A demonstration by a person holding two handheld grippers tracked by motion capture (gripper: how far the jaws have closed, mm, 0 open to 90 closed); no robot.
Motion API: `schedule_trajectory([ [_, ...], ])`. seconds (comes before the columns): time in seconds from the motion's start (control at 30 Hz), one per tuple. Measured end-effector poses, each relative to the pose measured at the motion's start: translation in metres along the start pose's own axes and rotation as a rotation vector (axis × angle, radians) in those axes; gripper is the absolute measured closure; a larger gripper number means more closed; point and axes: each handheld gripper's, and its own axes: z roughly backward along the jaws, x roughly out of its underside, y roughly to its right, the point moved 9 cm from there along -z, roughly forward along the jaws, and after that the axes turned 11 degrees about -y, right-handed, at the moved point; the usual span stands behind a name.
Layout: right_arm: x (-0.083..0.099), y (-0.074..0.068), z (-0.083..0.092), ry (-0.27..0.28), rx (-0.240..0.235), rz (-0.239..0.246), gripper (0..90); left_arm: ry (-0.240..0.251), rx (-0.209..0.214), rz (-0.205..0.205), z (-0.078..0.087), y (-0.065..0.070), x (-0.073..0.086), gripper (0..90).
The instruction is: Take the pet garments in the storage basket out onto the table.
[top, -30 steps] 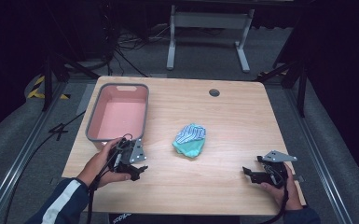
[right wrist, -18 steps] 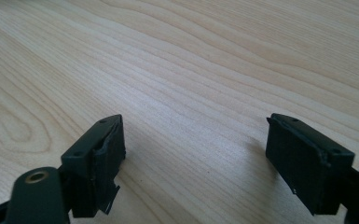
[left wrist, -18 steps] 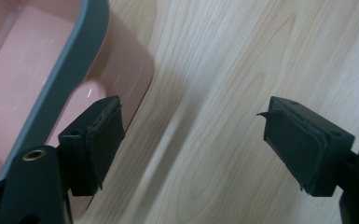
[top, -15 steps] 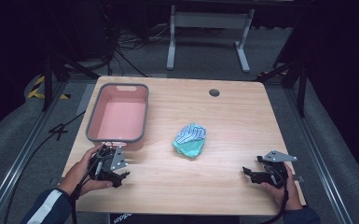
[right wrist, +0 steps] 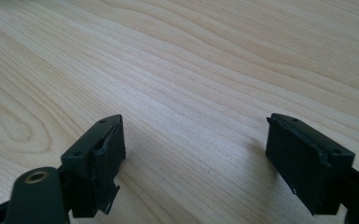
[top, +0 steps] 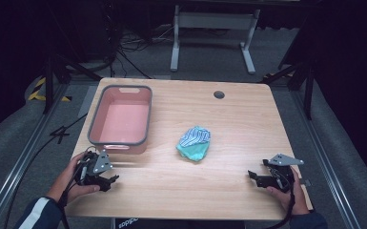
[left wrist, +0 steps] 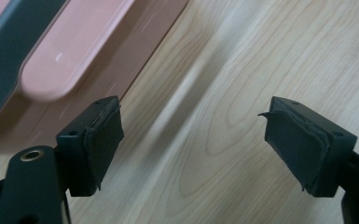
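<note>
Two grippers, both empty. High view: left gripper (top: 108, 180) low at the near-left corner of the bench (top: 248, 114), just beside the near end of the pink bin (top: 121, 141); right gripper (top: 253, 175) near the near-right edge, well apart from everything. Crumpled teal-and-striped cloth (top: 194, 142) lies mid-bench between them, right of the bin, touched by neither. Bin looks empty.

Left gripper view: jaws stand wide apart, bare wood between, pads (left wrist: 106, 135) clear; bin rim and wall (left wrist: 70, 56) at upper left, picture motion-blurred.

Right gripper view: jaws wide apart too, nothing held, only bench grain (right wrist: 177, 70) ahead.

Progress, judged: likely cloth into bin; nothing done yet. Left: reach, grasp, carry, drop.
</note>
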Motion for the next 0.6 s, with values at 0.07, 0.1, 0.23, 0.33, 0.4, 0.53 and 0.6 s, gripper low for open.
schedule_trajectory([
  [0.07,0.0,0.0,0.0,0.0,0.0,0.0,20.2,0.011,0.005,0.019,-0.001,-0.004,0.007,18.9],
  [0.1,0.0,0.0,0.0,0.0,0.0,0.0,20.2,0.011,0.005,0.019,-0.001,-0.004,0.007,18.9],
  [0.23,0.0,0.0,0.0,0.0,0.0,0.0,20.2,0.058,0.049,0.086,-0.003,-0.007,0.02,19.0],
  [0.33,0.0,0.0,0.0,-0.001,-0.002,-0.002,20.3,0.071,0.081,0.124,-0.007,-0.009,0.029,18.7],
  [0.4,0.0,0.0,0.0,-0.001,-0.002,-0.001,20.3,0.064,0.084,0.145,-0.01,-0.011,0.035,18.4],
  [0.53,0.0,0.0,0.0,-0.001,-0.002,-0.001,20.2,0.095,0.12,0.2,-0.012,-0.012,0.042,17.9],
  [0.6,0.0,0.0,0.0,-0.001,-0.001,-0.001,20.3,0.118,0.138,0.241,-0.014,-0.012,0.044,17.9],
])
